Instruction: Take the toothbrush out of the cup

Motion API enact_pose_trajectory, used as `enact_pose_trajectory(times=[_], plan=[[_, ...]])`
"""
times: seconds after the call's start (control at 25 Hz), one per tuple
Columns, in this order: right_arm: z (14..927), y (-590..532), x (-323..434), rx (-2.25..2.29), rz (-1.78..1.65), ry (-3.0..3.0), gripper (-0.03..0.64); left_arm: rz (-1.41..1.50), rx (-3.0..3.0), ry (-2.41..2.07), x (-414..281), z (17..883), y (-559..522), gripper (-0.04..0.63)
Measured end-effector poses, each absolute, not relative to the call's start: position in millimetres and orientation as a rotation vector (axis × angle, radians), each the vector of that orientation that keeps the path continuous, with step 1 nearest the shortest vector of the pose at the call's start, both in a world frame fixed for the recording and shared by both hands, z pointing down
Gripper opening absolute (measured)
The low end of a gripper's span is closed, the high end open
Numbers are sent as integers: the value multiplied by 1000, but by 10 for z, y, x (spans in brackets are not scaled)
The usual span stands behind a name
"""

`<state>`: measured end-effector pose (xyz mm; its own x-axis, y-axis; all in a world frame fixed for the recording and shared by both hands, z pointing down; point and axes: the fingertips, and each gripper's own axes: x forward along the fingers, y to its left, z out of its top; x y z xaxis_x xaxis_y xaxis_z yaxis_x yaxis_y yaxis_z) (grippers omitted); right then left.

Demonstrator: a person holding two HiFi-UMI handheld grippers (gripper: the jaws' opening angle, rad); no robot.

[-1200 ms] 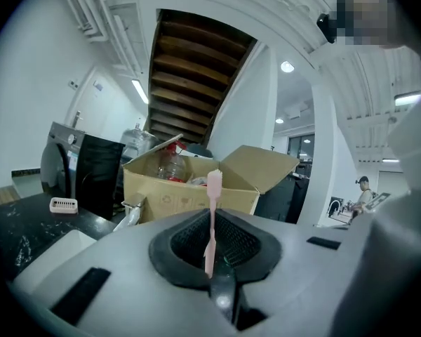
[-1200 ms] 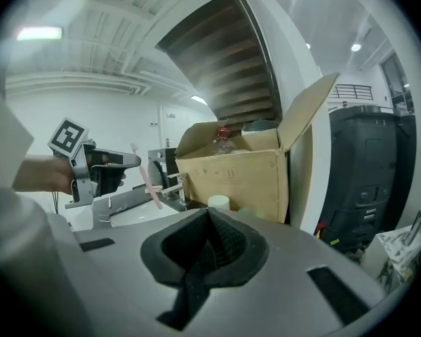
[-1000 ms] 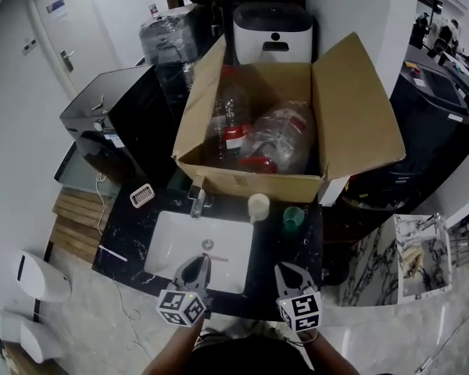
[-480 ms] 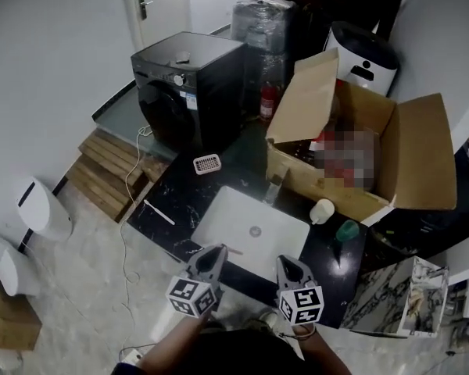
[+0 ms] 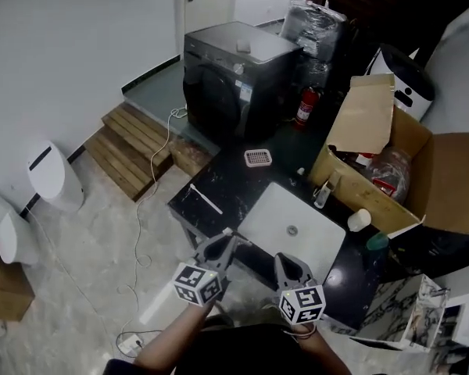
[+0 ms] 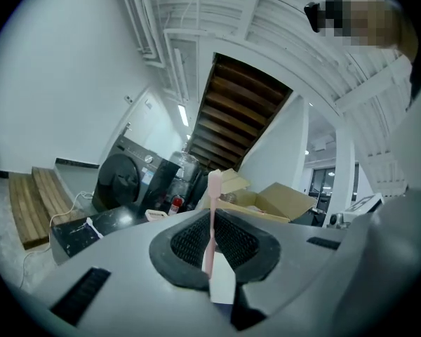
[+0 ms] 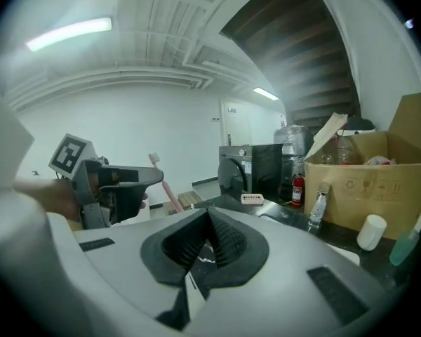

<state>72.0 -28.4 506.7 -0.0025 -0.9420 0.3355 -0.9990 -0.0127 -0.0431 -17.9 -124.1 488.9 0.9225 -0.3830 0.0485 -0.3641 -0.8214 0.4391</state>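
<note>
**Head view.** Both tools are held low, at the near edge of the black bench (image 5: 219, 180). The left tool (image 5: 219, 247) is at the near left corner of the white sink (image 5: 275, 209) and the right tool (image 5: 291, 266) is just beside it. A white cup (image 5: 359, 219) and a green cup (image 5: 377, 241) stand at the far right of the sink, in front of the cardboard box (image 5: 445, 180) and well apart from both tools. From here the toothbrush is too small to pick out. I cannot tell which cup it belongs to.

**Left gripper view.** The left tool (image 6: 212, 239) is pinching a pink toothbrush (image 6: 212, 209) by its handle, upright with the head on top. Its lower end is hidden behind the pads. The toothbrush is therefore clear of any cup, and what seems left is to carry it off and put it down. That would go best with a firm pinch and the brush kept upright. It could then be lowered flat onto bare bench beside the sink before the pads are spread, since a thin handle may twist in the grip.

**Right gripper view.** The right tool (image 7: 207, 241) is pressed together with nothing between its pads. To its left, the left tool (image 7: 126, 181) shows the toothbrush (image 7: 165, 188) slanting up out of it. Both cups sit at the right edge, the green cup (image 7: 405, 246) partly cut off.
</note>
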Motion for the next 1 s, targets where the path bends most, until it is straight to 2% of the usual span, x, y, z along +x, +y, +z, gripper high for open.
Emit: enact_pose_trajectory(times=[0.28,0.44,0.76,1.0], plan=[[5182,-651,178,1951,416,-2114,14,-102,2579,-496,-487,4934,-1784,43],[5190,-903,107,1929,406,-2143,14,-30,2586,-520,-500,5103,-2024,43],[5325,-1504,239,1927,450,-2195,14,-1,2456,-537,-329,5459,-2604,43],[5400,-2118,662,1955,471,-2204,14,64,2347,-498,107,5867,-3128,41]])
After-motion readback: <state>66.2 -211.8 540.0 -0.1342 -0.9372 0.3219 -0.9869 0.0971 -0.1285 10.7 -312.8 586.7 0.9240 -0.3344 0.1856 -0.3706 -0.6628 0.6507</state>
